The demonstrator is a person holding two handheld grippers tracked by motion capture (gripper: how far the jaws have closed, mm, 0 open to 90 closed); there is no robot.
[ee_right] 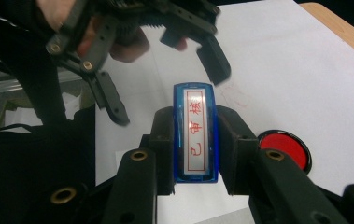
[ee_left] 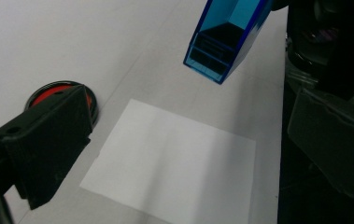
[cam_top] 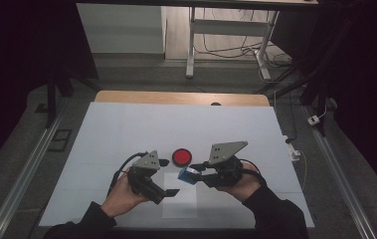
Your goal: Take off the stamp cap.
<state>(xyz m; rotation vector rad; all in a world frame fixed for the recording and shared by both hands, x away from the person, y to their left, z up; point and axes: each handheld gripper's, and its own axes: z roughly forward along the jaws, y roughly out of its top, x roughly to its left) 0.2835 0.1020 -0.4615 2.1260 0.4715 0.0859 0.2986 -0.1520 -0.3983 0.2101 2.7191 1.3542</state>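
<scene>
High view: the white-covered surface point(cam_top: 126, 129) takes up most of the field, with a bare wooden strip at its far edge and dark floor and rails on both sides. Open room lies far and to the left; the near edge sits close under the person's forearms. A white paper sheet point(cam_top: 181, 196) lies flat near that edge, between the two hands. A round red ink pad point(cam_top: 181, 157) in a black case rests just beyond the sheet, apart from it, and is the one fixed obstacle near the work.

The right tongs point(cam_top: 202, 172) pinch a blue stamp point(cam_top: 188, 175) above the sheet's far right corner, off the surface. In the right gripper view the pads press the stamp point(ee_right: 195, 133) on its two long flanks, and its label with red characters faces the camera. The left tongs point(cam_top: 168, 177) stand spread with nothing between them, one jaw near the ink pad and one over the sheet.

Left gripper view: the stamp point(ee_left: 226, 39) hangs tilted over the sheet point(ee_left: 174, 163), its open end downward. Judged from its clear plastic shell, it is light, rigid and smooth, so likely slippery. The flat long flanks give the surest hold; the sheet, thin and loose, may shift under pressing.
</scene>
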